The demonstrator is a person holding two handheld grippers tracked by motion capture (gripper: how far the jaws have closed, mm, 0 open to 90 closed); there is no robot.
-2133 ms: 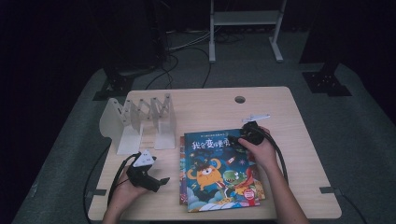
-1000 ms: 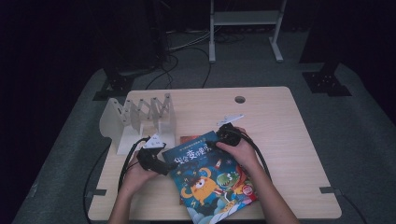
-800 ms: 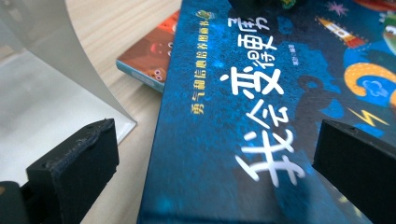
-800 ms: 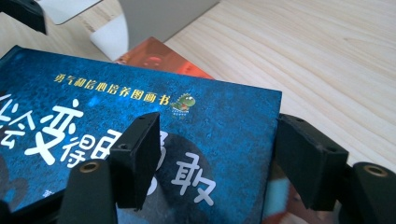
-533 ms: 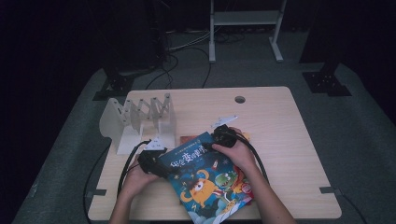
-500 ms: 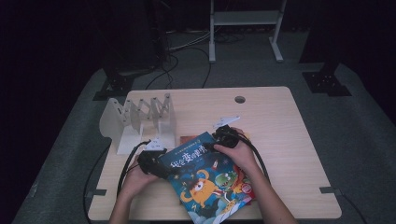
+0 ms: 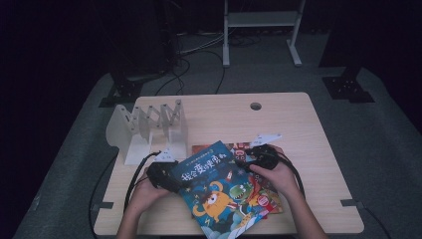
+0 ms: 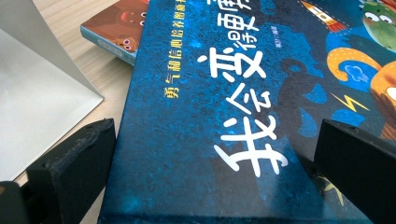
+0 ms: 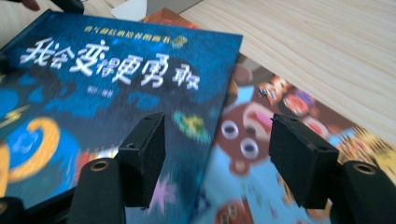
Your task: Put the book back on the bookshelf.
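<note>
1. High view: a light wooden table (image 7: 298, 124) fills the middle of the frame, with a white folding book rack (image 7: 149, 127) standing at its upper left. A blue picture book (image 7: 214, 191) lies tilted at the lower centre of the table, on top of a second, orange-brown picture book (image 7: 259, 191) that sticks out to its right and above it. The left gripper (image 7: 171, 180), held in the person's left hand (image 7: 144, 191), sits at the blue book's left edge, just below the rack. The right gripper (image 7: 251, 162), in the right hand (image 7: 276, 174), hovers over the upper right part of the books, near the blue book's upper right corner.

2. Left gripper view: the blue picture book (image 8: 219, 116) fills most of the frame and runs between the two black jaws, one at the lower left and one at the lower right. The jaws stand wide, each beside a side of the cover; whether they press on it cannot be told. A white panel of the rack (image 8: 37, 107) shows at the left, and a corner of the orange-brown book (image 8: 116, 28) lies at the top.

3. Right gripper view: the jaws rise from the bottom with a clear gap between them and hold nothing; they have just been closing. Behind them the blue book (image 9: 93, 84) takes the left half, the orange-brown book (image 9: 261, 121) the lower right, and bare table (image 9: 327, 46) the upper right.
</note>
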